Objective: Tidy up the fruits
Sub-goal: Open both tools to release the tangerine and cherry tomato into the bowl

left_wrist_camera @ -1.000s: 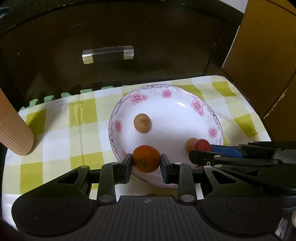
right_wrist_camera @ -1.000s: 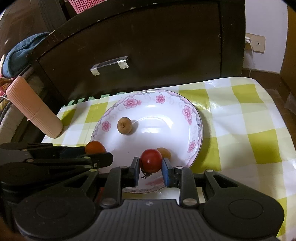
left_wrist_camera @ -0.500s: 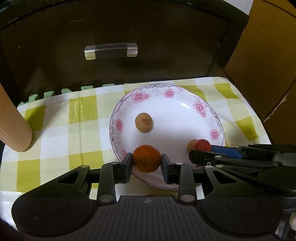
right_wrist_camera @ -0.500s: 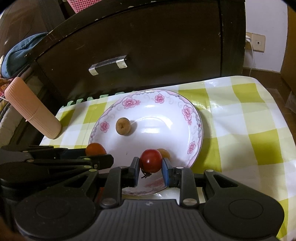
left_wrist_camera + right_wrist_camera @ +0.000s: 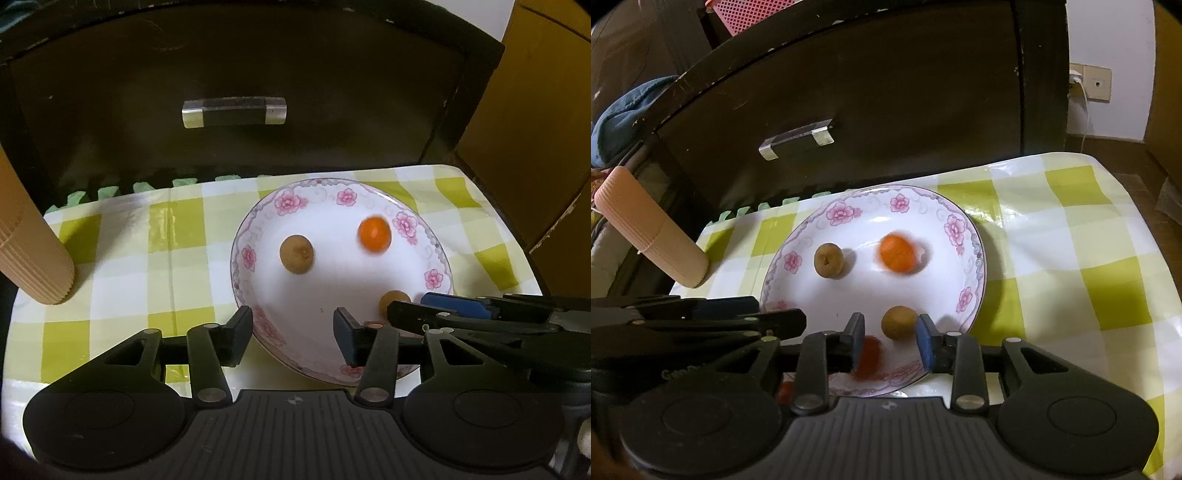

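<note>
Fruits sit loose in the plate (image 5: 975,254): orange one (image 5: 897,254) blurred, red one (image 5: 868,356) near the rim. Both grippers, left (image 5: 293,332) and right (image 5: 891,343), gape empty; best withdrawn straight, avoiding nudges.

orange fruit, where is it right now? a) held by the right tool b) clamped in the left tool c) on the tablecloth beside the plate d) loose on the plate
d: the orange fruit lies blurred on the plate, far side, and the left tool stands open with nothing between its fingers.
</note>
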Demonstrator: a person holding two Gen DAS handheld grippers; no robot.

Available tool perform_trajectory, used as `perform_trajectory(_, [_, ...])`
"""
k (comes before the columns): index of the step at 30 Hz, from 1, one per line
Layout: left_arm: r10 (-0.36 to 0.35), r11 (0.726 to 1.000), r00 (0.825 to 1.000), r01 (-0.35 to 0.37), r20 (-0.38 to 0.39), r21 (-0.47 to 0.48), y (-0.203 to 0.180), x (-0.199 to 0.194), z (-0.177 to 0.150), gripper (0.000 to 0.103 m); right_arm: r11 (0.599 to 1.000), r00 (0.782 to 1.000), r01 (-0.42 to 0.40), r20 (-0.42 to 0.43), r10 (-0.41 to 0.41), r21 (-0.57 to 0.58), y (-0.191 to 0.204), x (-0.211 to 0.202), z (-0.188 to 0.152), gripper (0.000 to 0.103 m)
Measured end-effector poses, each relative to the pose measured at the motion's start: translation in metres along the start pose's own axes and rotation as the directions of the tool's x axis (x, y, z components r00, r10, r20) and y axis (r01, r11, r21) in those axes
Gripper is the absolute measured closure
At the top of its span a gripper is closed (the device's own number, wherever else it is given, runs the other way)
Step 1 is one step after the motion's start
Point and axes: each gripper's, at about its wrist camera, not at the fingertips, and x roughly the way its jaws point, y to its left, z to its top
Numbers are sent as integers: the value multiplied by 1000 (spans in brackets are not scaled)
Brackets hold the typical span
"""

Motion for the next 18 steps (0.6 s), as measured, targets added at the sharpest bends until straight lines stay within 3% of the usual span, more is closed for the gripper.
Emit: perform_trajectory(18, [-4,1000,999,2,46,29,-1,-41,-19,38,999,1000,-1,23,2,-48,17,-33,-10,71])
